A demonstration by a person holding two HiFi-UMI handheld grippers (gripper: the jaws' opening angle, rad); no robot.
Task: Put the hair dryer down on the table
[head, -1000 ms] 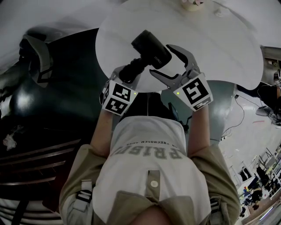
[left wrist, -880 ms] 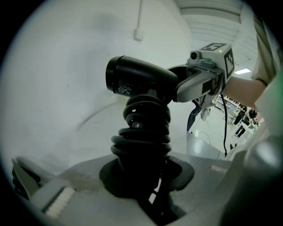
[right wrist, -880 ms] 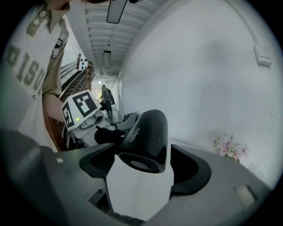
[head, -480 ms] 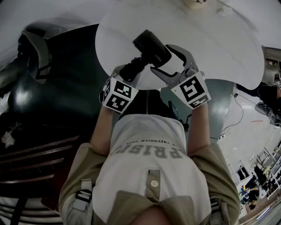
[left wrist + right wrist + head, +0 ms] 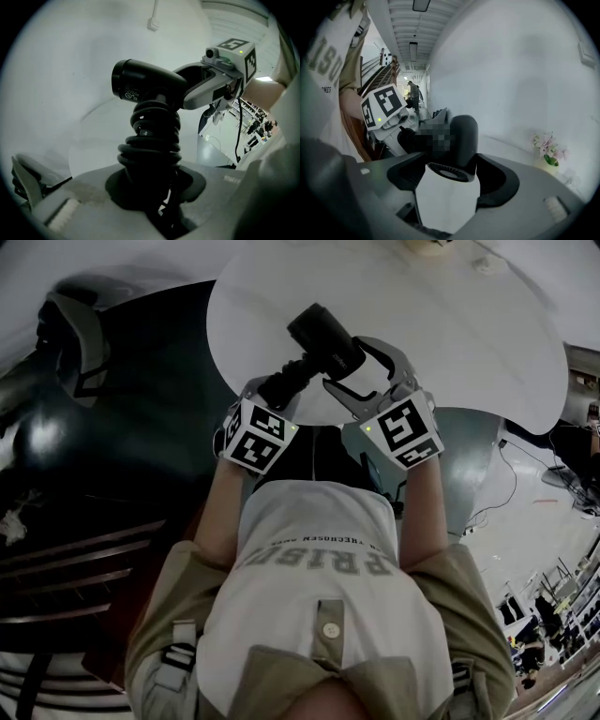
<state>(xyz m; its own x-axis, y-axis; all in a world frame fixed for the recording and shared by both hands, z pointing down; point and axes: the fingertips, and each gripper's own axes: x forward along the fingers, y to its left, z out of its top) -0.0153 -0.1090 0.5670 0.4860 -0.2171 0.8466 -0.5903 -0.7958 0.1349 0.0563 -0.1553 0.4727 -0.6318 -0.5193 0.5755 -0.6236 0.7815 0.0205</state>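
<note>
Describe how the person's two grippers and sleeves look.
Both the left gripper and right gripper are grey, with curved jaws and a cube of black-and-white square markers beside a small green light. The right's jaws have just been closing, the hair dryer between them. The sleeves are beige.

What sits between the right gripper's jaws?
The hair dryer's grilled rear end, in the right gripper view. The right gripper's jaws have just been closing.

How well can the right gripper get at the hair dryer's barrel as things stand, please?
Probably yes: the right gripper, its jaws just closing, straddles the hair dryer's barrel with nothing else between them; the left gripper holds only the handle.
</note>
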